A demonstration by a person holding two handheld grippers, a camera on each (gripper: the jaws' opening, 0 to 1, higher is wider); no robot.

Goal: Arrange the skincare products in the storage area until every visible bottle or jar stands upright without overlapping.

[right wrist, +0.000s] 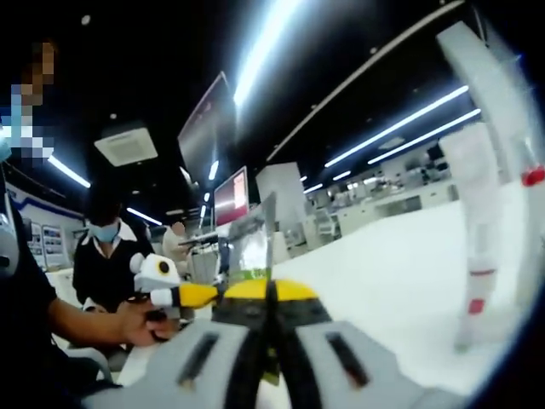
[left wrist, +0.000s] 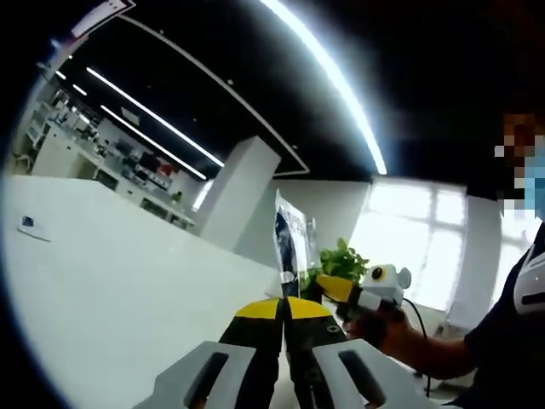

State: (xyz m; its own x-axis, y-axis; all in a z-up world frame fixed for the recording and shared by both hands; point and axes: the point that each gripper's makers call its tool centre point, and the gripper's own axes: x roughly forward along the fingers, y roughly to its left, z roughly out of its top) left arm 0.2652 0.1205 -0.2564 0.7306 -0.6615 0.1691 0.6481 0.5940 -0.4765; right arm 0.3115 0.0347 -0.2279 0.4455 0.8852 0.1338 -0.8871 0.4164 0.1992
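Early in the job, by the look: no bottle or jar seen standing in a storage area yet. Left gripper [left wrist: 283, 311] and right gripper [right wrist: 271, 294] both pinching one clear sachet [left wrist: 292, 249], raised at 12 o'clock above the jaws over the white table [left wrist: 111, 264]. At 3 o'clock, a tall white tube [right wrist: 477, 221] upright. Plant [left wrist: 341, 258] and a bystander [right wrist: 104, 256] behind.

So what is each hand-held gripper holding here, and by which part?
Both are shut on one clear plastic packet: the left hand-held gripper and the right hand-held gripper each pinch its lower edge, from opposite sides.
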